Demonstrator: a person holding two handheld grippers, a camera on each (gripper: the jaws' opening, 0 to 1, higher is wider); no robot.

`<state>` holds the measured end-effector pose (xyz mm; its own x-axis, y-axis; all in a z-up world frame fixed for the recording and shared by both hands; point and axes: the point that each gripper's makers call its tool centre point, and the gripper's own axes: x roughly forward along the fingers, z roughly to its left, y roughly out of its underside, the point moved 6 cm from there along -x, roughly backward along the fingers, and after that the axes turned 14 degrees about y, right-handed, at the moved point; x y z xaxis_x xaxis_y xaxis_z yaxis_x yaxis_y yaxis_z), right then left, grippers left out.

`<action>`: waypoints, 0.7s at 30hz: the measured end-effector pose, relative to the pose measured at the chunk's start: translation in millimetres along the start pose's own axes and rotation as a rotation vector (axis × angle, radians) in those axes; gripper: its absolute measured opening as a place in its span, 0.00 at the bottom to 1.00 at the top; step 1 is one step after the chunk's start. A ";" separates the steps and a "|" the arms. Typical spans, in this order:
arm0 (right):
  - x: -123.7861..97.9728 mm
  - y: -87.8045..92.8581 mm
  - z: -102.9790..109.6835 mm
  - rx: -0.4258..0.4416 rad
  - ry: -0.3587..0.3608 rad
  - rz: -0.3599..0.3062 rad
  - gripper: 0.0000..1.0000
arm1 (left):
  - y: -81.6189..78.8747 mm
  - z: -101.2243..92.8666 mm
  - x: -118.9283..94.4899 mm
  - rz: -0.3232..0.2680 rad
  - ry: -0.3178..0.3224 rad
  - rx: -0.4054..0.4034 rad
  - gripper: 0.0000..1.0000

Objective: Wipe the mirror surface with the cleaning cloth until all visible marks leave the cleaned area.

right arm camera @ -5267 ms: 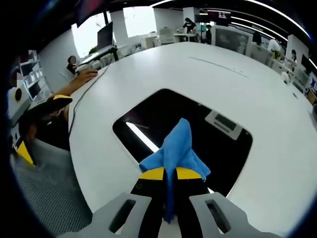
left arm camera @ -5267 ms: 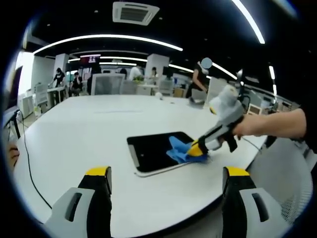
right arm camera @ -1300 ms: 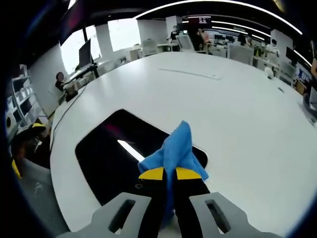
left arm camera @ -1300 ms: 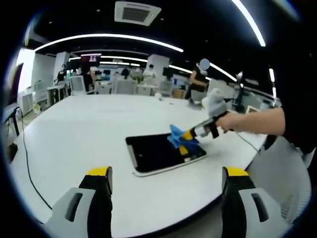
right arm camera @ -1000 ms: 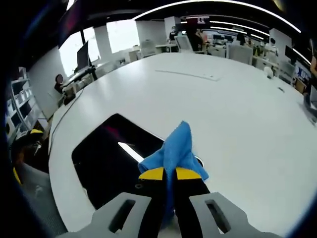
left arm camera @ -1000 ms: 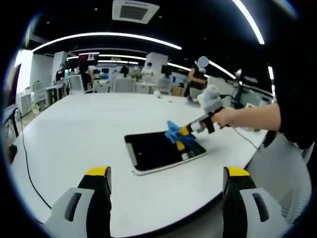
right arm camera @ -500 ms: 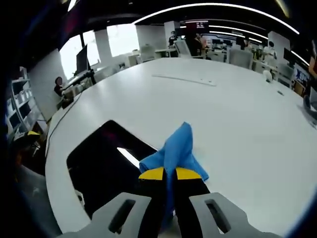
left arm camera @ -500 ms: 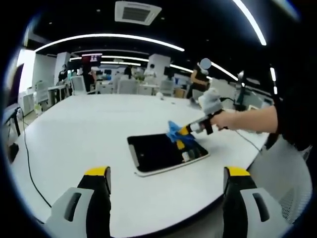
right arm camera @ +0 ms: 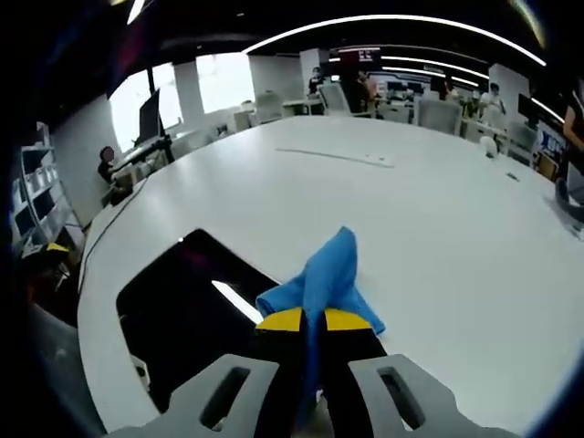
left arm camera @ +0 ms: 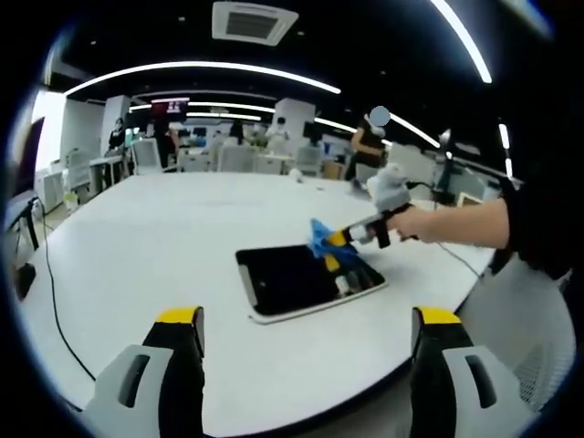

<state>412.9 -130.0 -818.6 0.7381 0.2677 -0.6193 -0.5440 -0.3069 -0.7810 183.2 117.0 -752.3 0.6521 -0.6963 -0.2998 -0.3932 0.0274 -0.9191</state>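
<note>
My left gripper (left arm camera: 308,339) hangs over the near edge of the white table (left arm camera: 137,246), jaws wide apart and holding nothing. Past it the dark mirror (left arm camera: 297,278) lies flat on the table. My right gripper (right arm camera: 313,321) has its jaws squeezed tight on the blue cleaning cloth (right arm camera: 324,273), which sits at the mirror's (right arm camera: 182,301) far right edge. A hand (left arm camera: 422,224) holds that gripper (left arm camera: 342,240).

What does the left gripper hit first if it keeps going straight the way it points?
Probably the dark rectangular mirror with a white rim, lying flat on the white table ahead of the open left gripper. Depth is unclear, so it might meet bare tabletop just short of it.
</note>
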 end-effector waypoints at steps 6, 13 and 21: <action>-1.7 -4.3 3.6 -0.016 0.007 -0.010 0.01 | 1.2 -0.5 0.2 0.011 0.000 -0.002 0.94; -10.7 -19.2 3.4 -0.006 0.011 -0.044 0.01 | 2.2 -0.4 0.9 0.027 0.004 -0.001 0.92; -38.3 -38.9 -5.6 -0.017 0.027 -0.077 0.01 | 1.6 -0.8 1.6 0.022 0.011 0.000 0.92</action>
<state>408.1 -133.4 -764.1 0.7883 0.2664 -0.5546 -0.4783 -0.3018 -0.8247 183.1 115.3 -754.0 0.6358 -0.7038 -0.3169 -0.4072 0.0429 -0.9123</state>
